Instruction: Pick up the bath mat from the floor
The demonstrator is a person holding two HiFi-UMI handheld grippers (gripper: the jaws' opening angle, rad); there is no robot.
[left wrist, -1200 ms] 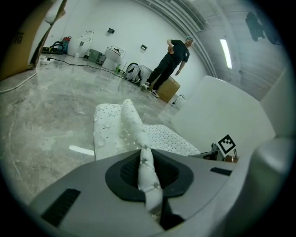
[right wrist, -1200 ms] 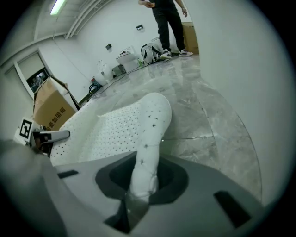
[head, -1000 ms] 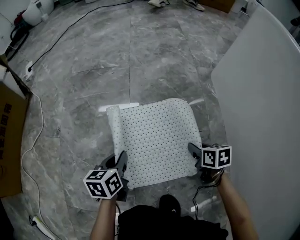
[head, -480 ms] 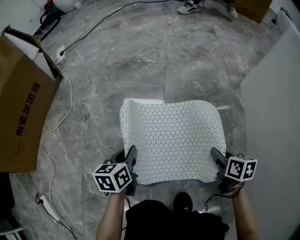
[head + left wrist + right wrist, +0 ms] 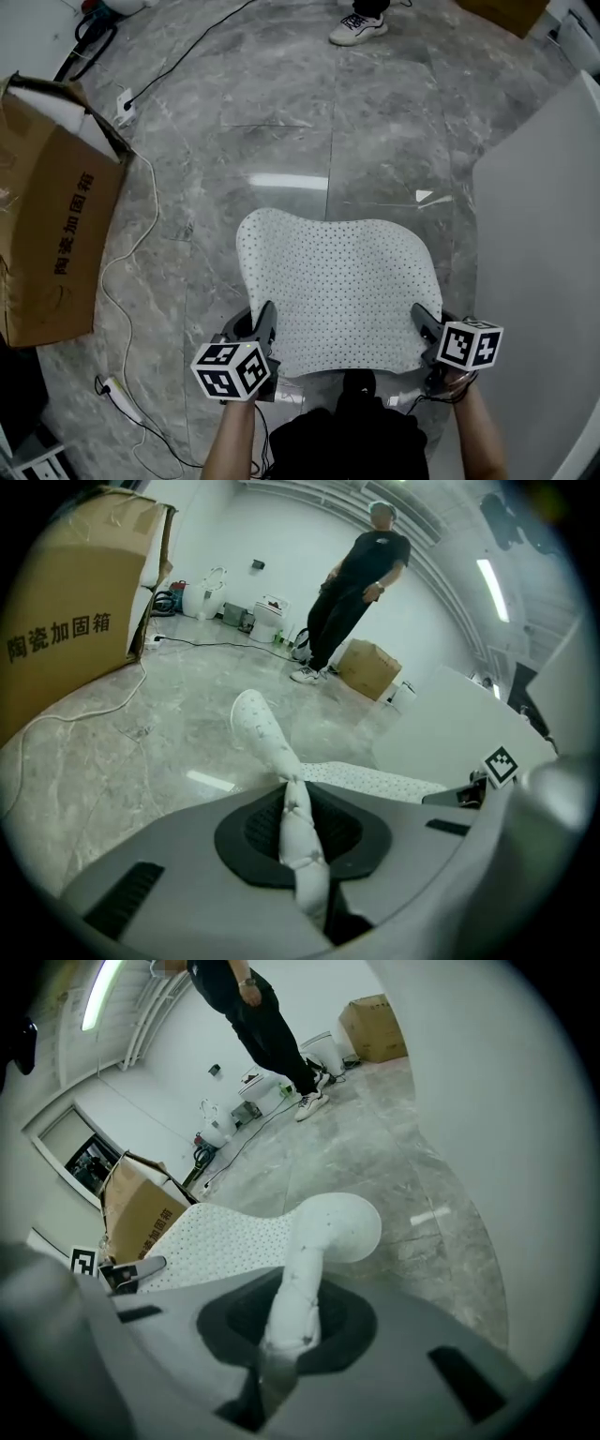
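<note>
- Since a second ago the bath mat (image 5: 333, 286) has come up off the marble floor (image 5: 281, 122). Its far edge, flat then with one curled left corner, now floats as a wavy, sagging line, and the cardboard box (image 5: 47, 234) has slid in at the left.
- The left gripper (image 5: 262, 328) is clamped on the mat's near left corner. Its own view shows the dotted fabric bunched into a rope between the closed pads (image 5: 300, 827).
- The right gripper (image 5: 424, 323) bites the near right corner the same way (a pinched fold runs out from its jaws (image 5: 291, 1326) and flares into a rounded flap beyond).
- Gripping the two near corners well apart seems meant to keep the sheet spread, so it hangs like a shallow hammock instead of folding on itself.
- The mat hangs in front of the person, over bare floor. It is well apart from the box and the loose cable (image 5: 131, 253) at the left, and near the white panel (image 5: 544, 234) at the right.
- The lift looks essentially done, though I cannot tell whether the far edge is fully clear of the floor.
</note>
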